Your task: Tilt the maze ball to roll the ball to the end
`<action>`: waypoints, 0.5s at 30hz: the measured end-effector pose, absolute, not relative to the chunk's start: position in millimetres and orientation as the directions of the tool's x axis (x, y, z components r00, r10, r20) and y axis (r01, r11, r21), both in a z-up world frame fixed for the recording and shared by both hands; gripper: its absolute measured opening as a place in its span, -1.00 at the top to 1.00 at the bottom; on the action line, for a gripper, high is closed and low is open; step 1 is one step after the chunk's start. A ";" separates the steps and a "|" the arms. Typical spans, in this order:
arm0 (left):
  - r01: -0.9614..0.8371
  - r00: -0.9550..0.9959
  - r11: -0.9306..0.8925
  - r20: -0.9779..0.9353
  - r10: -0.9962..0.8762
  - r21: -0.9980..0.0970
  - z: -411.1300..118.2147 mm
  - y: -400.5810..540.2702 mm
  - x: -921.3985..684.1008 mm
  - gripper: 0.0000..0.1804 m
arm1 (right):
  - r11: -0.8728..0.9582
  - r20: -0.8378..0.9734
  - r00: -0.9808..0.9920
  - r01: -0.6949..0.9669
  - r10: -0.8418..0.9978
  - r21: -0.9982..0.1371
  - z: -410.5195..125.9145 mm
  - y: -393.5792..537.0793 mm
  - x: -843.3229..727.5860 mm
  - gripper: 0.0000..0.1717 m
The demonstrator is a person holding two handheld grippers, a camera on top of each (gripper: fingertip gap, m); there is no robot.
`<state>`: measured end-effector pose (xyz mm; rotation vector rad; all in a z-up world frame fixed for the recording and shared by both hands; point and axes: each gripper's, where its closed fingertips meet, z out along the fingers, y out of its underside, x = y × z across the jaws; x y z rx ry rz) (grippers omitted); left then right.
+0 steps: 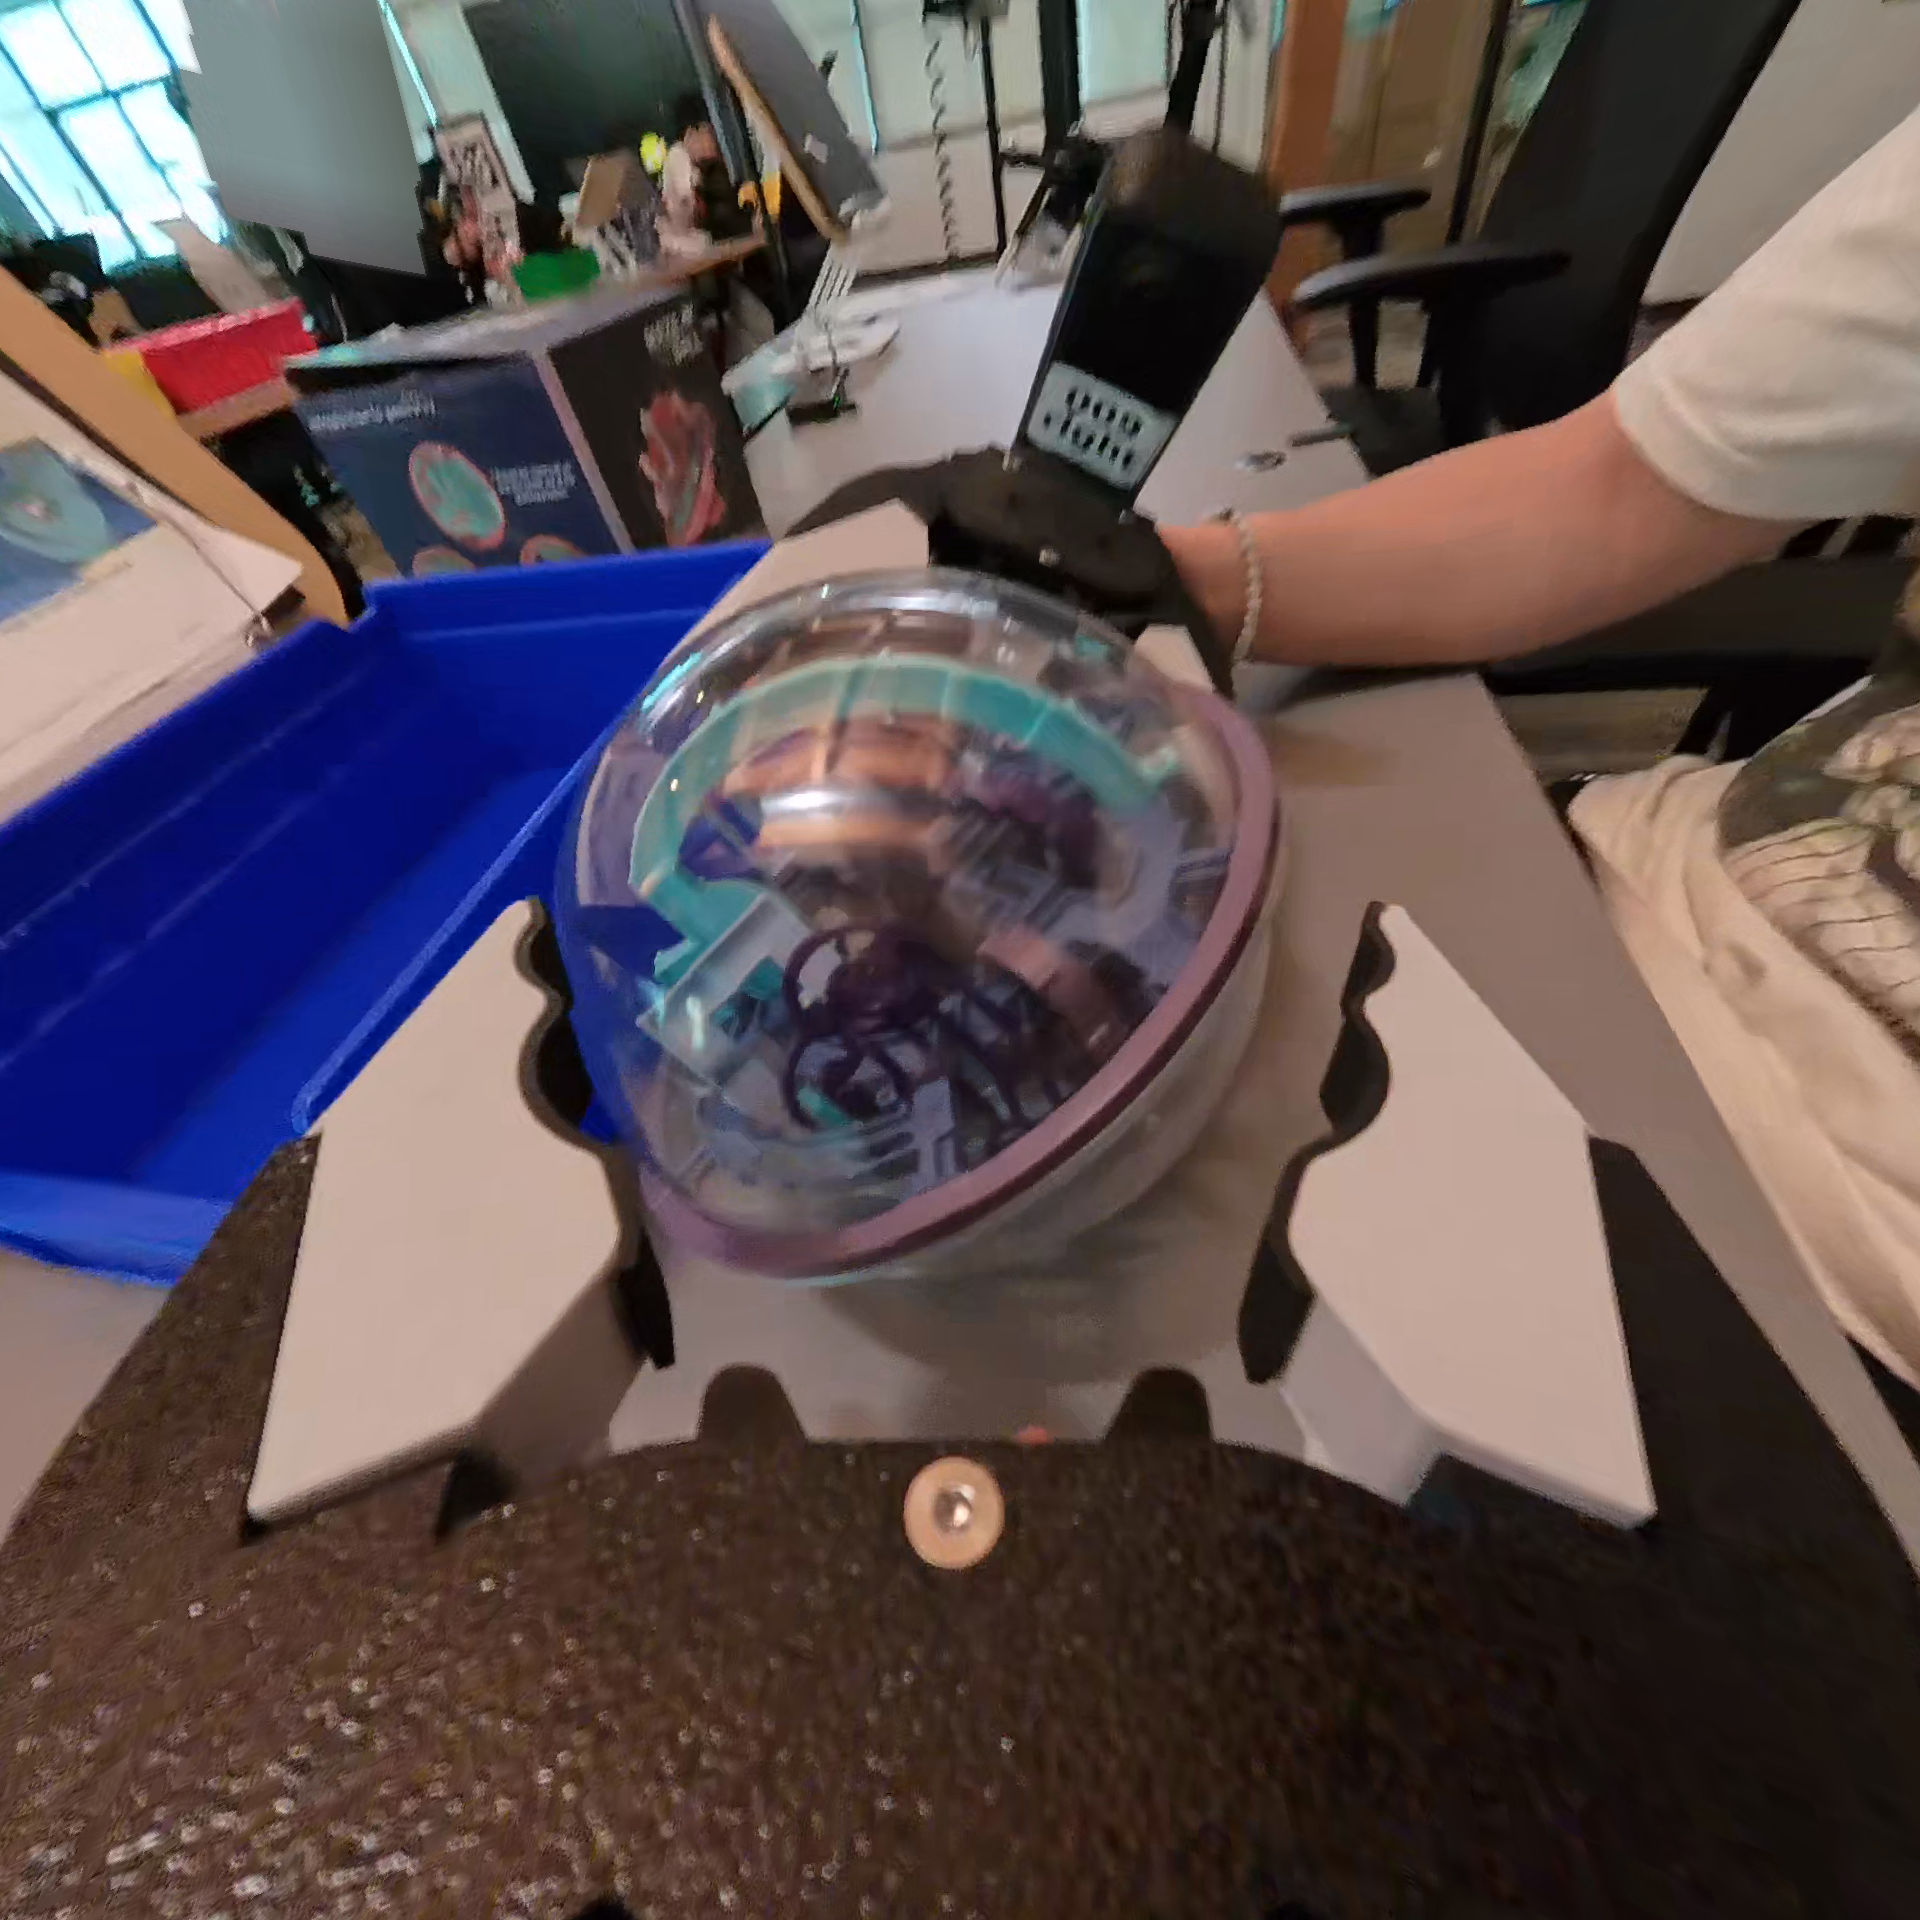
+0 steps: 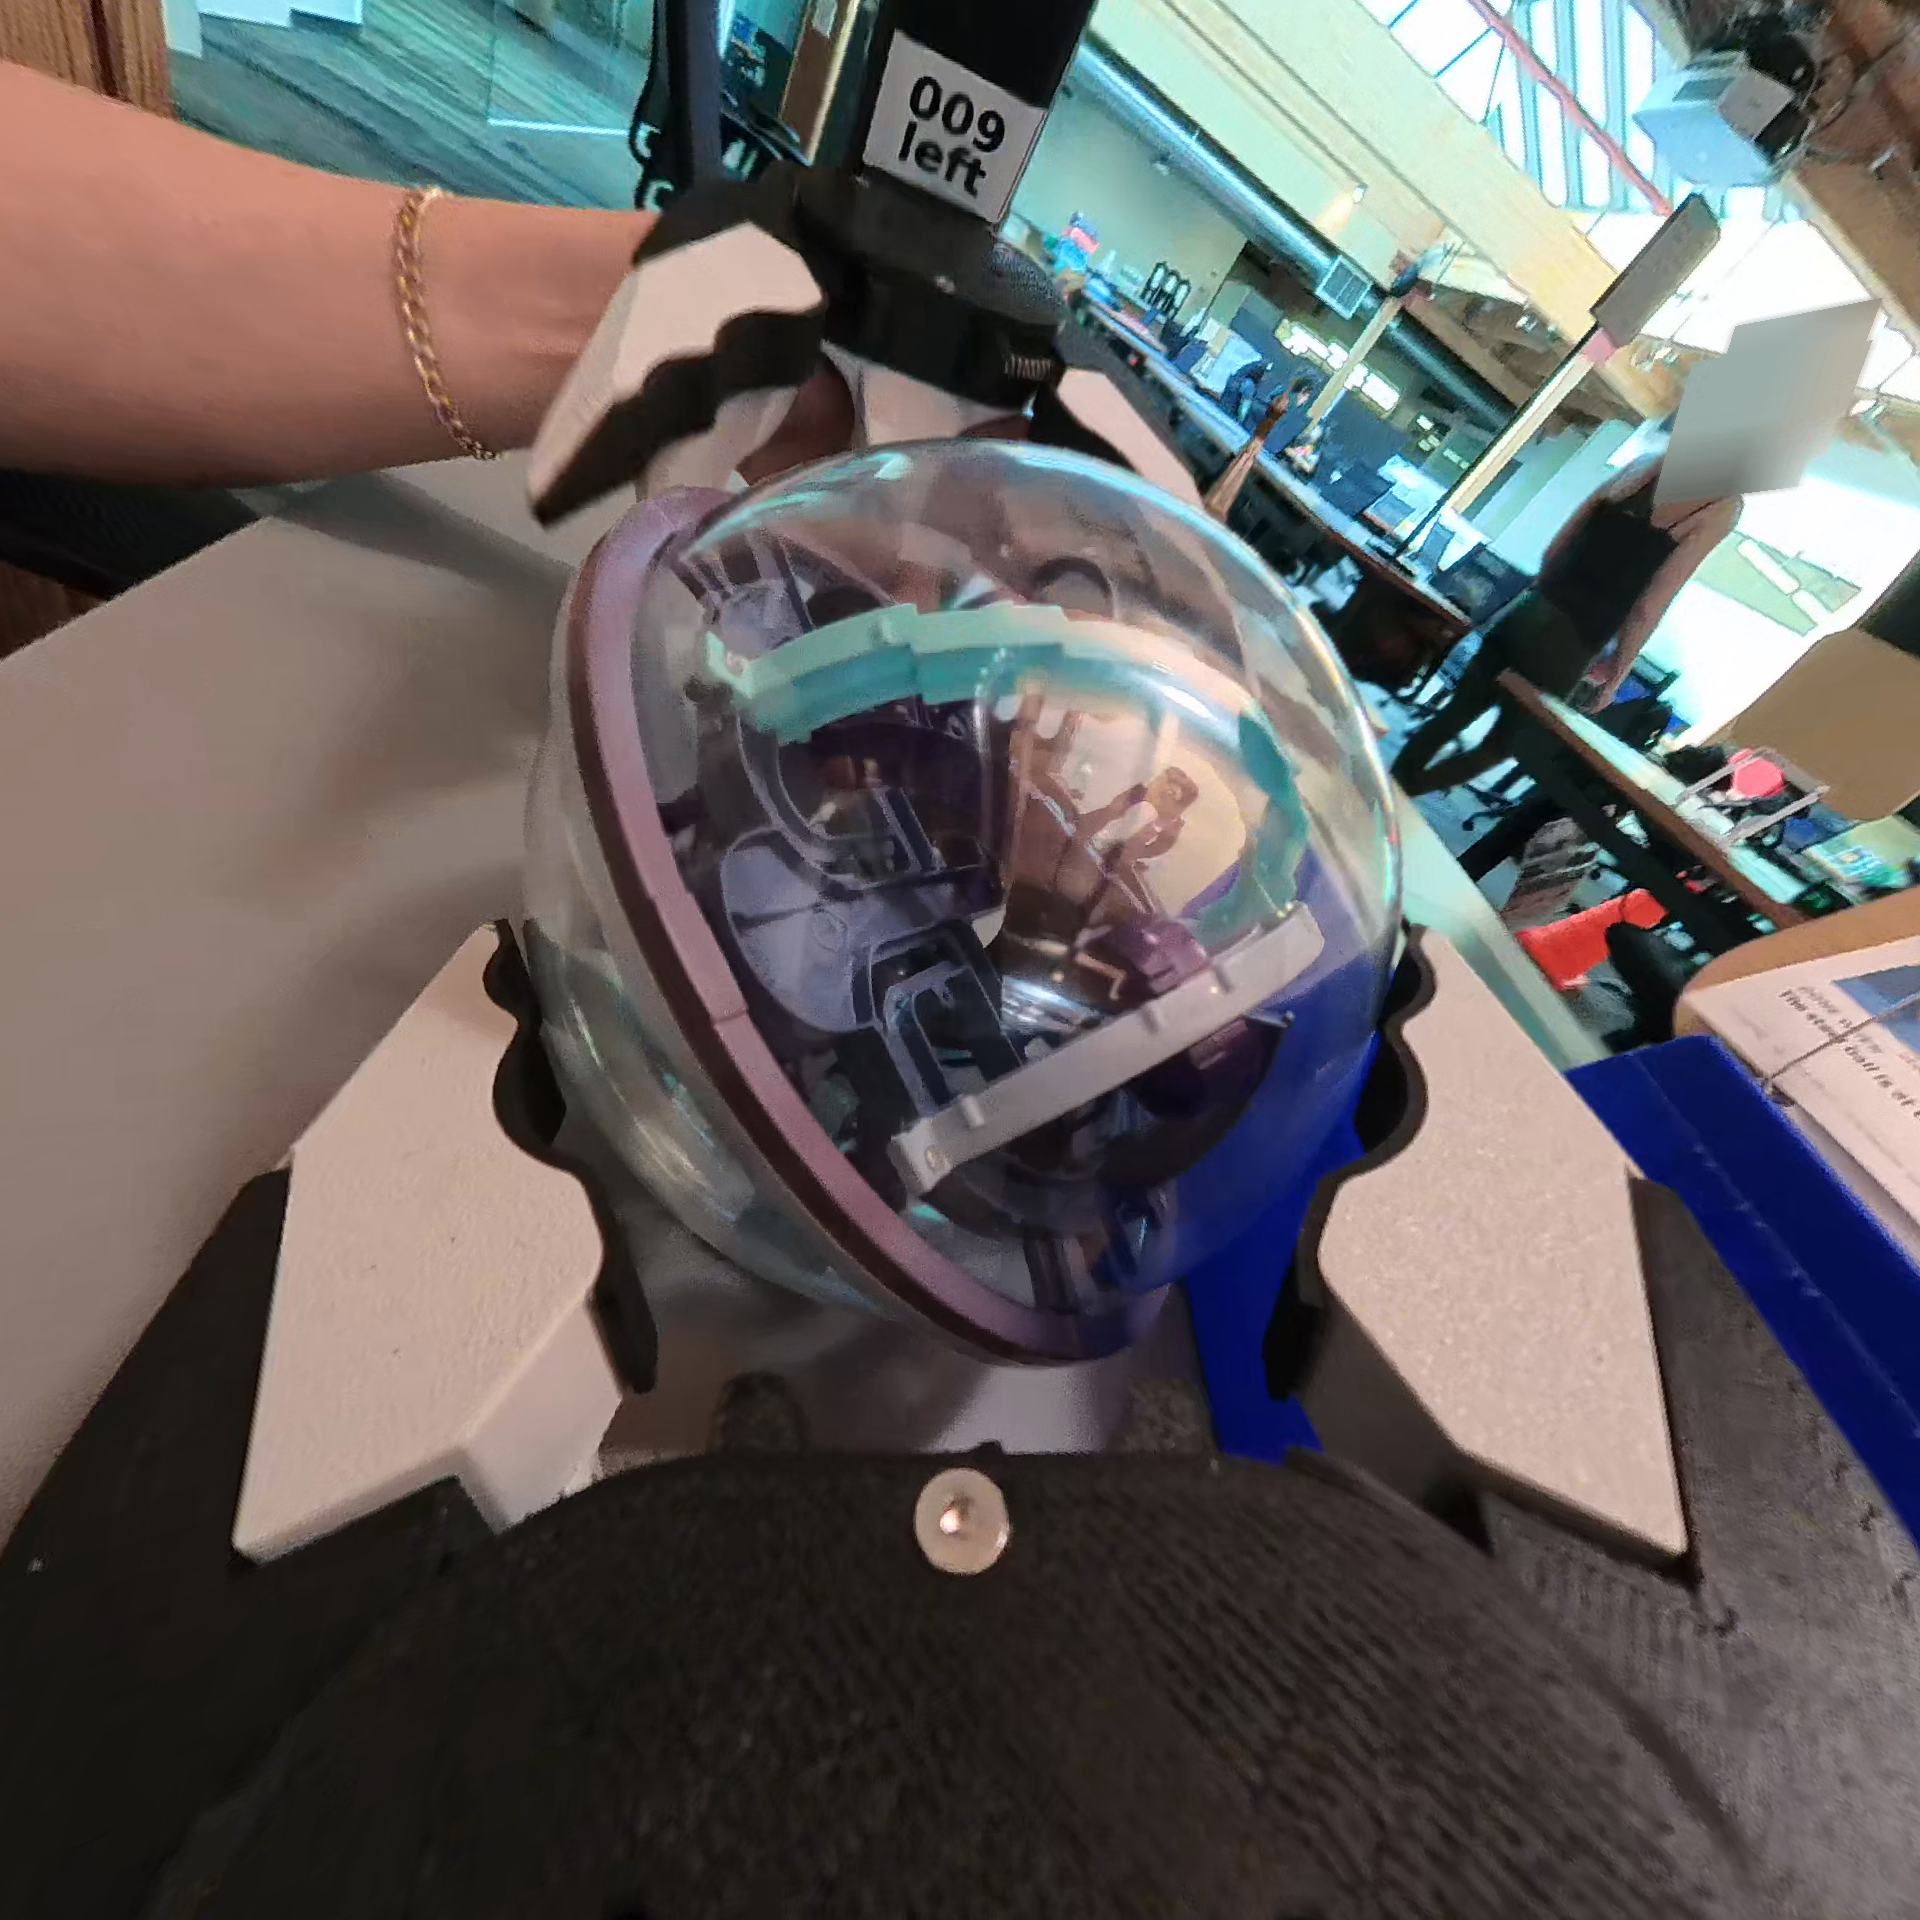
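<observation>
Maze ball (image 1: 914,935), a clear sphere with a purple band around its middle and teal, purple and grey tracks inside, fills the centre of the left wrist view. It sits between the two grey fingers (image 1: 436,1195) of the left tool (image 1: 961,997). The left finger's scalloped black pad lies against the dome; the right pad stands beside the lower half of the sphere with what looks like a sliver of space, though blur makes that hard to judge, so I cannot tell whether this tool is clamped on the ball or only cradling it. The ball is over the grey tabletop (image 1: 1475,831), near the edge that meets a blue bin (image 1: 260,883). Beyond the ball the right tool (image 1: 1049,540) comes in from the far side, held by a hand (image 1: 1205,582) with a bracelet. A dark printed box (image 1: 520,457) stands past the bin.

In the right wrist view the maze ball (image 2: 966,883) is tilted, its purple band running diagonally from upper left to lower right. Both black pads of the right tool (image 2: 956,997) press on the sphere's flanks, so this tool grips the ball. The left tool (image 2: 831,416) reaches the ball's far top, one grey finger (image 2: 644,364) by the band. The small rolling ball inside is not clear to me.
</observation>
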<state>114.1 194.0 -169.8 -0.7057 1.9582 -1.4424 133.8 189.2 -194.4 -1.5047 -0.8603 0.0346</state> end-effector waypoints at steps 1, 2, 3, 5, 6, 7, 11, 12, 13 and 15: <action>-0.082 -0.672 0.291 -0.163 -0.723 -0.953 -174.9 194.8 117.2 -0.55 | 0.110 0.440 0.721 0.457 0.535 -0.883 -192.8 186.8 134.7 -0.77; -0.089 -0.667 0.318 -0.180 -0.723 -0.944 -179.2 194.3 119.4 -0.54 | 0.099 0.403 0.728 0.423 0.554 -0.901 -189.5 183.9 134.1 -0.76; -0.089 -0.657 0.341 -0.202 -0.727 -0.936 -180.6 194.4 122.1 -0.49 | 0.093 0.366 0.734 0.385 0.573 -0.918 -184.3 180.7 132.5 -0.76; -0.118 -0.652 0.356 -0.198 -0.732 -0.927 -180.7 191.1 124.2 -0.46 | 0.094 0.298 0.742 0.305 0.601 -0.948 -170.8 175.2 127.5 -0.77; -0.155 -0.647 0.357 -0.178 -0.741 -0.921 -181.5 189.8 125.3 -0.46 | 0.094 0.276 0.746 0.277 0.606 -0.956 -165.8 174.3 125.4 -0.76; -0.204 -0.637 0.356 -0.152 -0.756 -0.912 -182.9 189.3 126.5 -0.46 | 0.088 0.266 0.754 0.268 0.600 -0.959 -164.4 175.8 125.1 -0.76; -0.311 -0.644 0.392 -0.111 -0.757 -0.866 -188.4 182.3 120.2 -0.57 | 0.081 0.272 0.758 0.280 0.593 -0.957 -172.4 179.9 125.4 -0.81; -0.312 -0.660 0.401 -0.107 -0.743 -0.861 -188.7 179.2 115.4 -0.63 | 0.090 0.273 0.746 0.276 0.608 -0.957 -172.5 177.5 124.2 -0.82; -0.308 -0.678 0.396 -0.092 -0.729 -0.865 -186.7 175.9 110.1 -0.66 | 0.105 0.285 0.729 0.284 0.622 -0.953 -173.0 174.2 123.2 -0.82; -0.290 -0.708 0.335 -0.035 -0.706 -0.896 -175.6 170.9 101.8 -0.65 | 0.132 0.324 0.696 0.316 0.641 -0.940 -175.3 168.3 121.7 -0.82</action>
